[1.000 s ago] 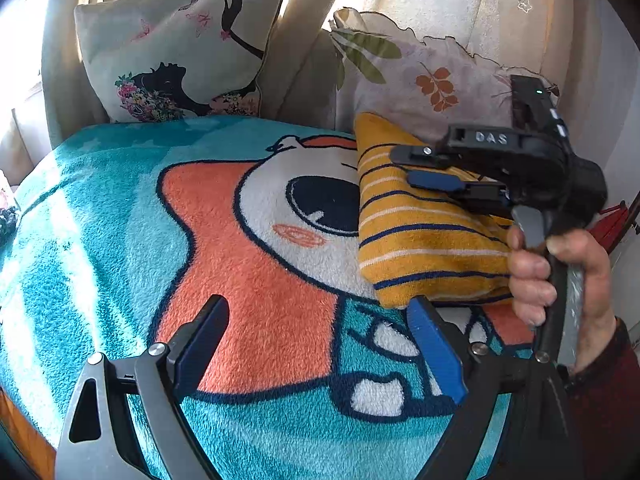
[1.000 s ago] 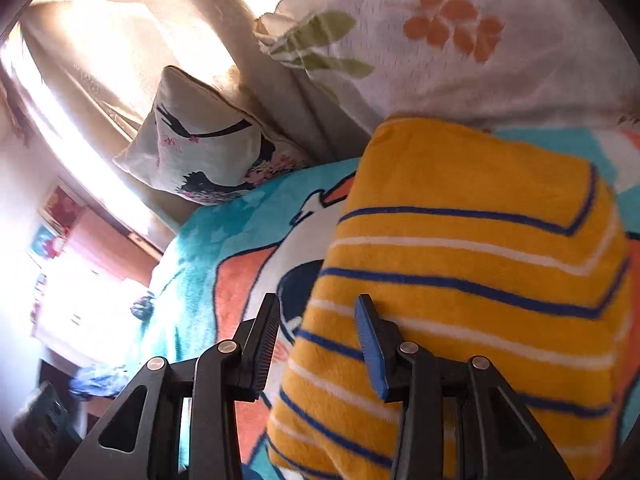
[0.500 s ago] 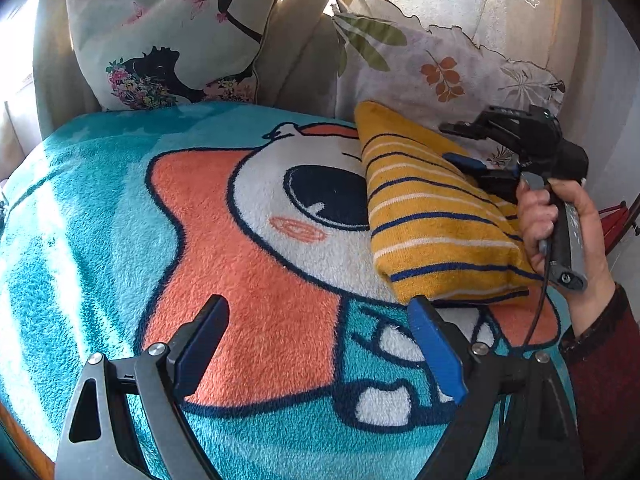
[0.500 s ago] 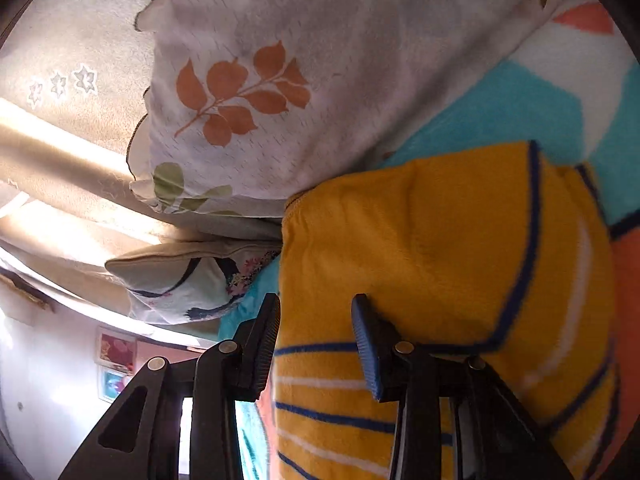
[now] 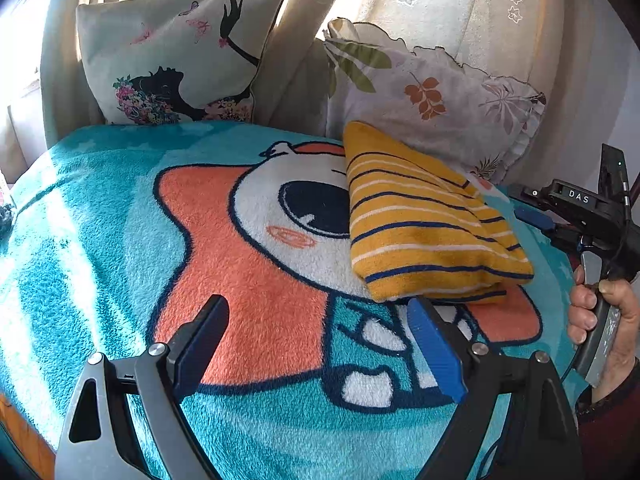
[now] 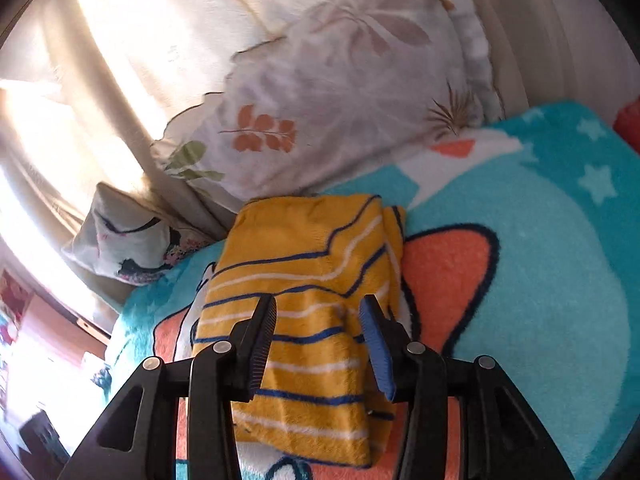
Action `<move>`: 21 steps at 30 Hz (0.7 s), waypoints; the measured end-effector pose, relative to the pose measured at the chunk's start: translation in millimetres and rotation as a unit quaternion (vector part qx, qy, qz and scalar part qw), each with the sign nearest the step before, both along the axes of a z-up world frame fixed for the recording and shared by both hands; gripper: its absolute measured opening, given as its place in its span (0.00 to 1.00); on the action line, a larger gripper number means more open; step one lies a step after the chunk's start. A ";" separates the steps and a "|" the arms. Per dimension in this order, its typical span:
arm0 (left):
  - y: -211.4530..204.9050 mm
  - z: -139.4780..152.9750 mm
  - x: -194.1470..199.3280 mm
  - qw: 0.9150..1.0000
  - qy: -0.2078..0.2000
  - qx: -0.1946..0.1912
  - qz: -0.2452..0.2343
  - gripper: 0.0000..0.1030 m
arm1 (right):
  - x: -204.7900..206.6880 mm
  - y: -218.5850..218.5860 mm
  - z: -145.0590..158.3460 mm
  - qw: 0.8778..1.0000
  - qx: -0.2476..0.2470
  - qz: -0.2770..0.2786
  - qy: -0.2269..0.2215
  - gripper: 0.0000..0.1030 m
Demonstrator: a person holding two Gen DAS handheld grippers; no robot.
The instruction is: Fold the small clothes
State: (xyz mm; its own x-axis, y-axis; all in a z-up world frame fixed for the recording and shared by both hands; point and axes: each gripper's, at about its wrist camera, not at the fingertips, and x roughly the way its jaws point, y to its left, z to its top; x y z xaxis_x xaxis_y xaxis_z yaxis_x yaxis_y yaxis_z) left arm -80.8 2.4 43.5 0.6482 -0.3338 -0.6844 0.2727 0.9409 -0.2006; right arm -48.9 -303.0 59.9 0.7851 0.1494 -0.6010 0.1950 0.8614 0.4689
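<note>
A folded yellow garment with blue and white stripes (image 5: 420,224) lies on the cartoon fleece blanket (image 5: 248,264), its far corner against the leaf-print pillow. It also shows in the right wrist view (image 6: 312,300). My left gripper (image 5: 316,344) is open and empty, hovering above the blanket just in front of the garment's near edge. My right gripper (image 6: 318,344) is open and empty, raised above the garment. In the left wrist view the right gripper (image 5: 560,220) is off to the garment's right, held by a hand.
A pillow with a black silhouette print (image 5: 180,56) and a leaf-print pillow (image 5: 432,92) lean against the beige sofa back and curtains. The blanket (image 6: 540,260) spreads right of the garment. A red object (image 6: 630,120) sits at the far right edge.
My right gripper has drawn back from the garment to its right side and opened a bit wider. The garment stays folded in place. My left gripper has barely moved.
</note>
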 end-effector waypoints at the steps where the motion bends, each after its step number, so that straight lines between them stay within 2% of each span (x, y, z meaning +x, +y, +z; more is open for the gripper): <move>1: -0.6 2.7 -4.0 1.000 -0.005 0.001 -0.001 0.87 | -0.2 9.3 -1.0 1.000 -0.003 0.021 -0.005 0.47; 4: -0.9 12.6 -16.2 1.000 -0.027 0.007 0.001 0.87 | 8.3 23.9 -24.9 0.998 0.020 0.057 0.018 0.47; 7: 1.0 26.7 -30.7 0.997 -0.074 0.016 0.011 0.88 | -0.9 9.6 -56.4 0.997 0.027 0.023 0.069 0.44; 10: -0.9 40.2 -43.7 0.991 -0.125 0.036 0.025 0.98 | -26.2 -3.0 -53.1 0.997 0.037 -0.006 0.061 0.43; 12: -5.8 46.0 -49.0 0.988 -0.144 0.050 0.036 0.99 | -43.9 -2.5 -39.4 0.998 0.015 -0.019 0.053 0.50; 14: -15.1 49.0 -50.1 0.984 -0.156 0.072 0.041 0.99 | -59.8 3.6 -21.6 0.999 -0.027 -0.008 0.044 0.54; 16: -27.3 51.0 -45.5 0.983 -0.161 0.087 0.020 1.00 | -71.6 13.8 -4.9 0.995 -0.089 0.001 0.042 0.57; 18: -39.2 50.2 -37.0 0.985 -0.147 0.086 -0.013 1.00 | -82.7 23.7 6.7 0.983 -0.177 -0.005 0.050 0.64; 19: -43.9 48.2 -33.3 0.987 -0.135 0.083 -0.019 1.00 | -87.8 29.1 10.6 0.972 -0.228 -0.017 0.056 0.67; 21: -50.8 40.6 -26.4 0.991 -0.111 0.075 -0.019 1.00 | -96.9 34.5 11.8 0.953 -0.293 -0.031 0.062 0.69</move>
